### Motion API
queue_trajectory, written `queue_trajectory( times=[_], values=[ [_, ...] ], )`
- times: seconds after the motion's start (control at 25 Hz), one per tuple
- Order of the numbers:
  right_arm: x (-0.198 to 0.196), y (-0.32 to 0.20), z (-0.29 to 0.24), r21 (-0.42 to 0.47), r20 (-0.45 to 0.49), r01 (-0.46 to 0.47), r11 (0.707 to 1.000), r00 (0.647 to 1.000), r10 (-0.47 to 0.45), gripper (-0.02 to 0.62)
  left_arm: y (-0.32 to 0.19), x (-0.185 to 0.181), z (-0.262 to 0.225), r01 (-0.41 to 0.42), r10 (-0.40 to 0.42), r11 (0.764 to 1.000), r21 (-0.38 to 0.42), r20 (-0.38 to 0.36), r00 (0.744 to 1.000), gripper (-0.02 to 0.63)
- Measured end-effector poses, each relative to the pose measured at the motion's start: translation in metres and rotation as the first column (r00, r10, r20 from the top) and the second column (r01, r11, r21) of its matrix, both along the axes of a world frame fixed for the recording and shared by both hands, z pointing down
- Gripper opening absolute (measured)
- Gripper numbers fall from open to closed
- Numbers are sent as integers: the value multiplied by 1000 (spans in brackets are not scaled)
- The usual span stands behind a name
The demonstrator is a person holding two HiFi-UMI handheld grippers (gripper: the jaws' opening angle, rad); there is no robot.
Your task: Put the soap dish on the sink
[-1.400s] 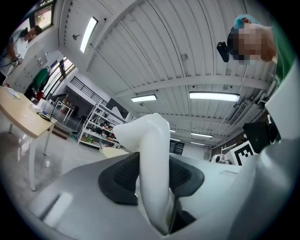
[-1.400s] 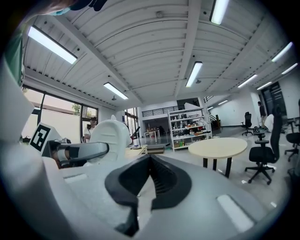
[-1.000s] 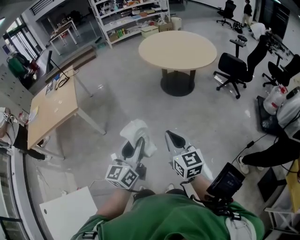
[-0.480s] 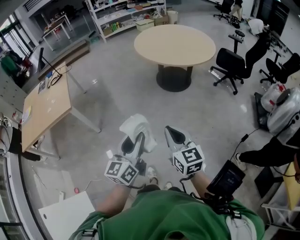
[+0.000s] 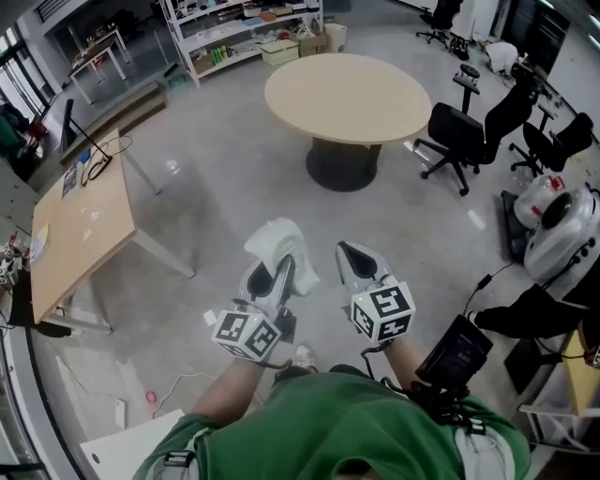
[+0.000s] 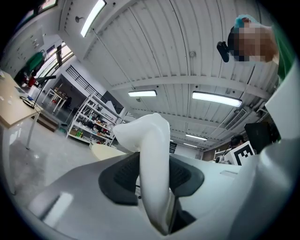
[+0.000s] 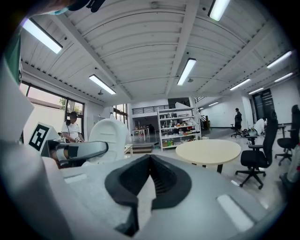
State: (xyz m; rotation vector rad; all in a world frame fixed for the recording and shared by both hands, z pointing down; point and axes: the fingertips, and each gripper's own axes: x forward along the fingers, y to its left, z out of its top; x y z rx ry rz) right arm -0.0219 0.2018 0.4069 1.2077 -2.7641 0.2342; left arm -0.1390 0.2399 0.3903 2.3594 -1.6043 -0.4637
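A white soap dish (image 5: 278,244) sticks forward and up from my left gripper (image 5: 274,274), which is shut on it. In the left gripper view the dish (image 6: 152,154) stands on edge between the dark pads (image 6: 124,176) and curves over at its top. My right gripper (image 5: 356,264) is beside it, a little to the right, shut with nothing in it. In the right gripper view the jaws of that gripper (image 7: 149,180) meet in a seam, and the dish (image 7: 110,136) shows at the left. No sink is in any view.
A round beige table (image 5: 349,94) stands ahead, with black office chairs (image 5: 469,131) to its right. At the left is a rectangular wooden table (image 5: 80,230). Shelves (image 5: 234,28) line the far wall. A white panel (image 5: 122,450) lies at low left.
The room has slid past as the person walks: the wooden table has drifted left and the white panel has slipped down. Both grippers keep their pose, with the dish still gripped.
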Motion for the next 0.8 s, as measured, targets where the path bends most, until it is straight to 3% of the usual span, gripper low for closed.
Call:
queue_trajectory(
  times=[0.28,0.72,0.8],
  values=[
    [-26,-33,0,6,-8,-67,998,998,67,3,-36,-32,4,-51,51,999,11,-15,999,152],
    [-27,-57,-10,17,-16,-103,995,994,104,3,-62,-35,-5,-83,83,996,20,-24,996,152],
    [-26,-81,-6,19,-11,-101,995,995,101,3,-85,-34,-2,-80,81,997,21,-17,997,152]
  ],
)
